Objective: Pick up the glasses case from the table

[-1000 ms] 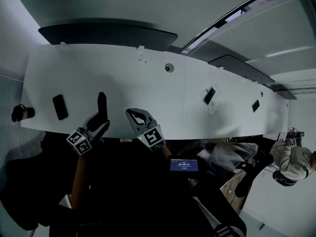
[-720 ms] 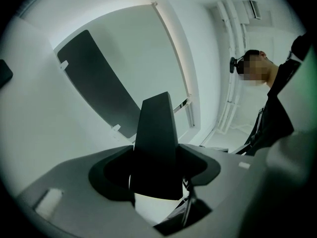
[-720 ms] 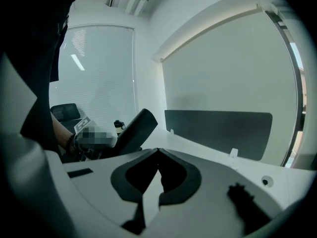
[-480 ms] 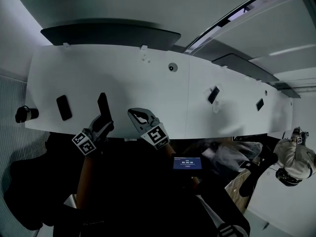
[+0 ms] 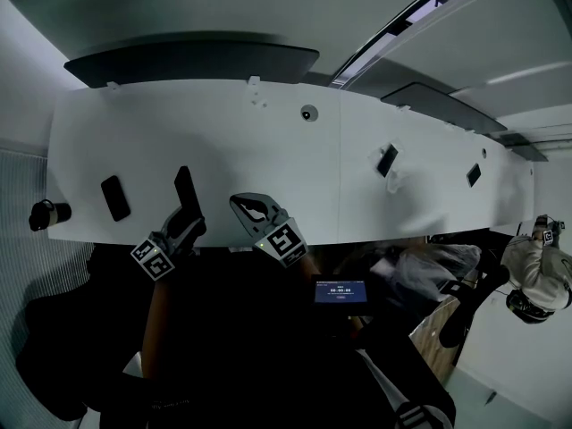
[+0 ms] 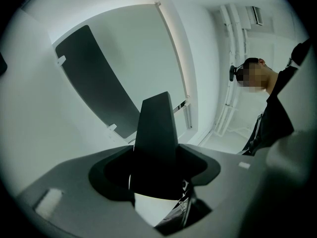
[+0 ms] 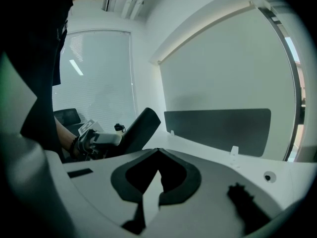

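your left gripper [image 5: 186,225] is pinching just the bottom end of the glasses case [image 5: 185,191], which looks lifted off the table [image 5: 357,177] at lower left, right gripper [image 5: 246,206] pressed shut on nothing, so any wrist roll could lever that tall case loose

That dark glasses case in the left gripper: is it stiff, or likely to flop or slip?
Probably stiff: the glasses case stands straight out of the left gripper without sagging. It looks smooth and is gripped at one end only, so it might pivot or slip if jolted.
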Demonstrator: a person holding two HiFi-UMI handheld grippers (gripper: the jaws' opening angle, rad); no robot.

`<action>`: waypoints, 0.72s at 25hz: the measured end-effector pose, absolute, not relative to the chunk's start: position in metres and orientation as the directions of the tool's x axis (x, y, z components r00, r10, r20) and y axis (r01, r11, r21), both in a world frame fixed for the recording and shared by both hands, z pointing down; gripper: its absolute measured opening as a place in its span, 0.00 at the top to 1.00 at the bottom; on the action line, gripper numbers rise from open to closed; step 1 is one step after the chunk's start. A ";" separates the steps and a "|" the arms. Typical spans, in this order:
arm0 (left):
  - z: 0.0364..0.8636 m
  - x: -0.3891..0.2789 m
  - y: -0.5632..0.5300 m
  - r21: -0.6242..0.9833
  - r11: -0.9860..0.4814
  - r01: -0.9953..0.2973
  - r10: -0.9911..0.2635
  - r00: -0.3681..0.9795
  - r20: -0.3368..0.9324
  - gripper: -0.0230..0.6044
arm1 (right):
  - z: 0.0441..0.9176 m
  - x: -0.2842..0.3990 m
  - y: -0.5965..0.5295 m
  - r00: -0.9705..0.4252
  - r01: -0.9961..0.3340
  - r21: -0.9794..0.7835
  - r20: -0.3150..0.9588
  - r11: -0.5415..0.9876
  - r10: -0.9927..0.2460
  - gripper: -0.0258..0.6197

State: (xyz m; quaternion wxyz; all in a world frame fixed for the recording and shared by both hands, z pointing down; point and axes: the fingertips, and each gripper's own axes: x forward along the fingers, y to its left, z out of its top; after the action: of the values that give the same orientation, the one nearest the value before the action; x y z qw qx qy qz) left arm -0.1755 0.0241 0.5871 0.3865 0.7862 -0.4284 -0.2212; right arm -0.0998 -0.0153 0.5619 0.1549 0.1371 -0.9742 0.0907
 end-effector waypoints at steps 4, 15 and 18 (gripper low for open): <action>0.589 -0.173 0.025 0.799 -0.334 -0.500 -0.844 0.536 -0.017 0.50 | 0.561 -0.098 -0.020 -0.909 -0.313 -0.127 0.329 0.941 -0.258 0.95; 0.591 -0.174 0.027 0.804 -0.318 -0.502 -0.851 0.525 -0.009 0.50 | 0.565 -0.100 -0.017 -0.904 -0.301 -0.107 0.349 0.948 -0.248 0.95; 0.591 -0.174 0.027 0.804 -0.317 -0.502 -0.852 0.524 -0.009 0.50 | 0.563 -0.101 -0.016 -0.909 -0.295 -0.115 0.339 0.949 -0.242 0.95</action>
State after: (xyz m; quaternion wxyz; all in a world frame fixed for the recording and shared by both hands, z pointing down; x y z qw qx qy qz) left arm -0.1742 0.0266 0.5907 0.3914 0.7803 -0.4338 -0.2232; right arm -0.1015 -0.0163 0.5627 0.1626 0.1379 -0.9736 0.0819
